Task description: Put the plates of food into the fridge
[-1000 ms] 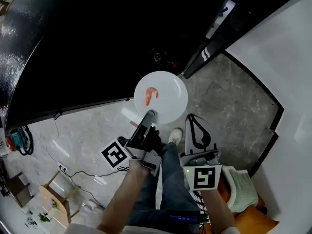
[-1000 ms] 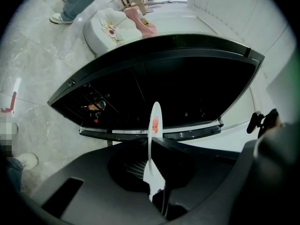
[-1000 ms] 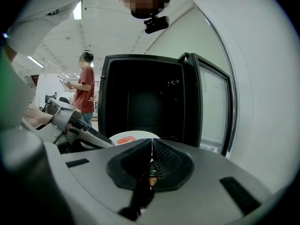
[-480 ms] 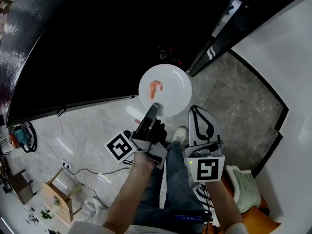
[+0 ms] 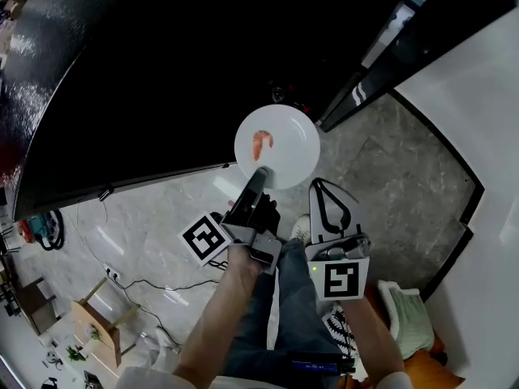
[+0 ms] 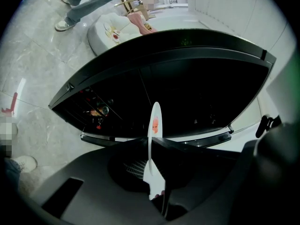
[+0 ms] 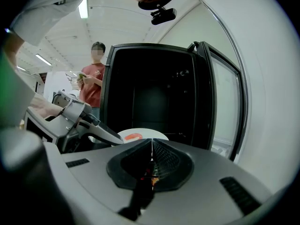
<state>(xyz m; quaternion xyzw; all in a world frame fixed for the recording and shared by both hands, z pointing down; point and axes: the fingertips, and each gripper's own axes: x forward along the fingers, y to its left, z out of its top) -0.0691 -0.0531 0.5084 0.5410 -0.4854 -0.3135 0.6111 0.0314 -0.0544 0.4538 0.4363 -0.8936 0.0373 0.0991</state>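
Note:
A white plate carries one orange-red piece of food. My left gripper is shut on the plate's near rim and holds it level in front of the open black fridge. In the left gripper view the plate shows edge-on between the jaws, with the food on it. My right gripper hangs just right of the plate, jaws shut on nothing. The right gripper view shows the plate before the dark fridge interior, with the fridge door swung open at the right.
A person in a red shirt stands left of the fridge. Cables and a wooden stool lie on the marble floor at lower left. A green cushion is at lower right. A white wall runs along the right.
The left gripper has carried the plate forward, closer to the fridge opening. The right gripper has moved forward alongside it, still shut.

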